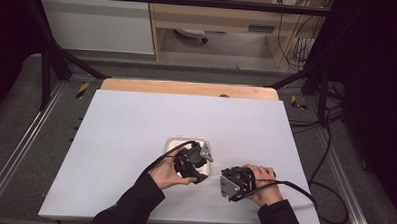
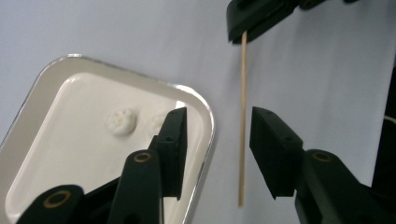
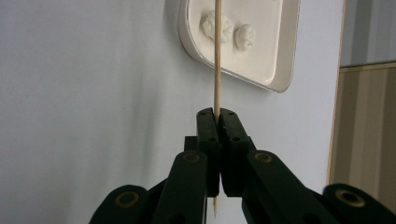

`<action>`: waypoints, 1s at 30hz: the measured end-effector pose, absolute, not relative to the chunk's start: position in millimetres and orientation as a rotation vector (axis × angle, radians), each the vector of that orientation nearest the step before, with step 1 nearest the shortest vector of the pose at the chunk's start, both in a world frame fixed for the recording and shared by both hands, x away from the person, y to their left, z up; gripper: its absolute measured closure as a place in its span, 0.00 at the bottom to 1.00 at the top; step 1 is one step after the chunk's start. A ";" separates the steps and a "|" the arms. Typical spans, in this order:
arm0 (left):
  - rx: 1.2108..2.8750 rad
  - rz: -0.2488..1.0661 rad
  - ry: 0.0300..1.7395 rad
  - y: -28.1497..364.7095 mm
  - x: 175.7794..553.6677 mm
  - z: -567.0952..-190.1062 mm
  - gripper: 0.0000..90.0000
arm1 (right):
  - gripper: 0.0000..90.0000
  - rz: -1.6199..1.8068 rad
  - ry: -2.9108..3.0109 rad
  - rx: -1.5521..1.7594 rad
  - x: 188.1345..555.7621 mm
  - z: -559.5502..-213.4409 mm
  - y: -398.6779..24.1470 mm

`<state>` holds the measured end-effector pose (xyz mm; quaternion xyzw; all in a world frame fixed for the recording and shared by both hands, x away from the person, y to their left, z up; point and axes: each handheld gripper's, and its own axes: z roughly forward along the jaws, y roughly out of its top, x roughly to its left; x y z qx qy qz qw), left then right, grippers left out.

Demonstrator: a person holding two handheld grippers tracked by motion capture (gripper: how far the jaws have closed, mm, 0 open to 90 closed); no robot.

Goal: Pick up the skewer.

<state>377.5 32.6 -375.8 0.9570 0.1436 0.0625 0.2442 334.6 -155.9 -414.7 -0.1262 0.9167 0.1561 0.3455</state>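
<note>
The person's two forearms come in from the bottom of the high view, in dark sleeves, and each hand holds one gripper low over the white table (image 1: 136, 130). The right gripper (image 3: 217, 114) is pressed fully closed on a thin wooden skewer (image 3: 217, 56); in the right gripper view the stick passes between the two black jaws, with a short pointed end below them and the long part running toward the white tray (image 3: 285, 56). The left gripper (image 2: 217, 140) is partly open. Its jaws stand on both sides of the skewer (image 2: 243, 116) without touching it, and the stick lies nearer to one jaw. In the high view the left hand (image 1: 167, 173) sits just beside the tray (image 1: 173, 140), and the right hand (image 1: 261, 187) is near it, at the table's front edge. Two small white lumps (image 2: 122, 121) lie inside the tray.
</note>
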 end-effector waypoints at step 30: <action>2.753 0.139 0.302 18.1 371.0 -396.2 0.98 | 0.99 0.351 2.389 -0.373 333.5 -417.6 -153.3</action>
